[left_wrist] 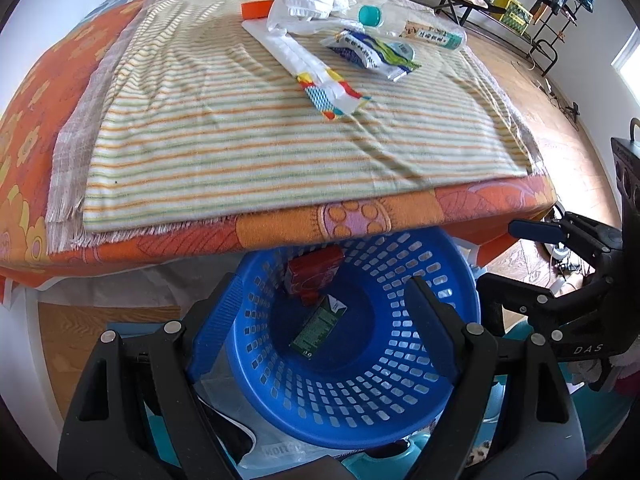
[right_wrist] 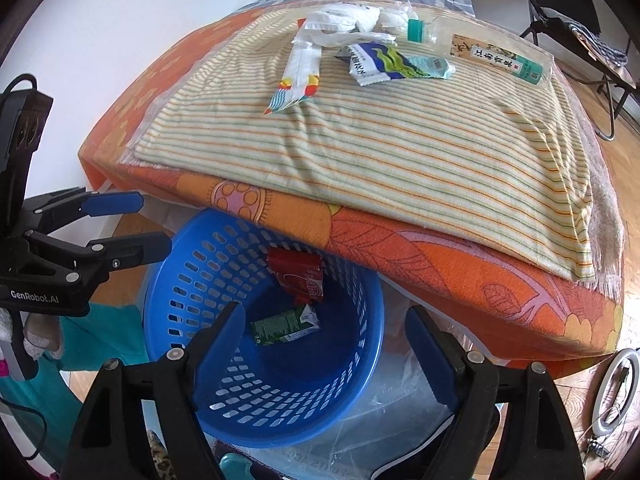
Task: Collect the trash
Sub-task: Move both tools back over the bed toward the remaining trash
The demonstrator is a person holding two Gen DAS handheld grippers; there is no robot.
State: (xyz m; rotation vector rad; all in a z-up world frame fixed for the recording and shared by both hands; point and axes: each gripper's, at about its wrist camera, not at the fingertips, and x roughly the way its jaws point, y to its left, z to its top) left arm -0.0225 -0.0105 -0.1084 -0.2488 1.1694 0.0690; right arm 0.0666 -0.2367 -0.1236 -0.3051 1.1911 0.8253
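Both my left gripper [left_wrist: 326, 328] and right gripper [right_wrist: 326, 346] hang open and empty over the round blue perforated plastic basket [left_wrist: 400, 412]. Inside it the green carton [right_wrist: 285, 325] lies flat, long axis crosswise, the red box [right_wrist: 298, 276] beyond. Wrappers [right_wrist: 394, 63] and a clear bottle [right_wrist: 484, 54] lie above on the striped cloth [right_wrist: 380, 148].

- You get bright, even daylight; a window [left_wrist: 630, 60] glares white at the left wrist view's right edge.
- Shadows stay soft.
- Fisheye bends the edges; corners go black.
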